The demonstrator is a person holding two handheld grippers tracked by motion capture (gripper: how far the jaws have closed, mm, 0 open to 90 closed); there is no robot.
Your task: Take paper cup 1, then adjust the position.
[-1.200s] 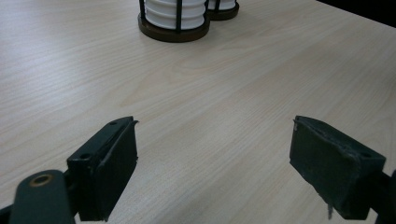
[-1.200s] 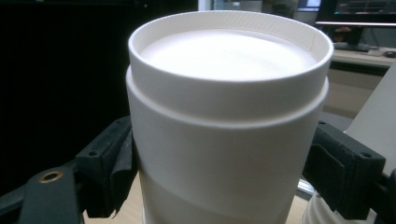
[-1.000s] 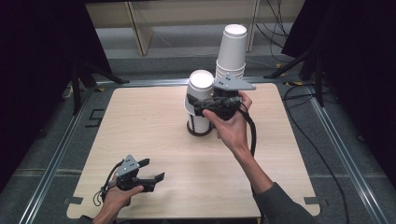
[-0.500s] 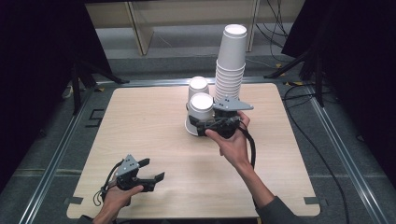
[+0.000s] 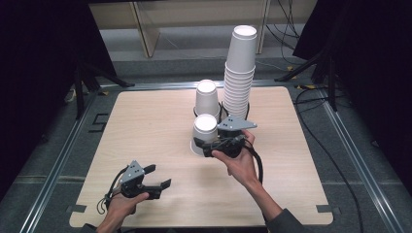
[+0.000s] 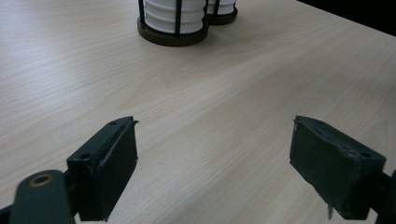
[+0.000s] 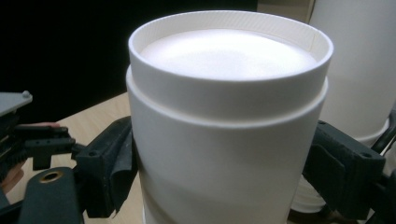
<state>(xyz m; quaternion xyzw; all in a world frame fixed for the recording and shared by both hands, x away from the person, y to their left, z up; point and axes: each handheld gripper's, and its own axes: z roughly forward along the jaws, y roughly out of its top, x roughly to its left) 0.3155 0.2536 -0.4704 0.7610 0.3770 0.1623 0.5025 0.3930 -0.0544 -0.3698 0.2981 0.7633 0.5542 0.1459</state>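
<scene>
Spanning pale wood-grain table (image 5: 145, 126) — grey floor (image 5: 58, 126), dark surroundings.

An upside-down white paper cup (image 7: 224, 140) stood between the right gripper (image 7: 219, 172)'s two black jaws, whose pads pressed its sides. A taller white stack of cups (image 7: 359, 65) rose just behind it at right. Light wooden table (image 7: 88, 123) showed at left.

I am working in what looks like a lab or recording studio: a pale wood table (image 5: 145, 121) sits inside a metal rail frame (image 5: 53, 174) on grey floor, black curtains (image 5: 39, 53) hang at both sides, and cables (image 5: 335, 160) trail across the floor.
</scene>
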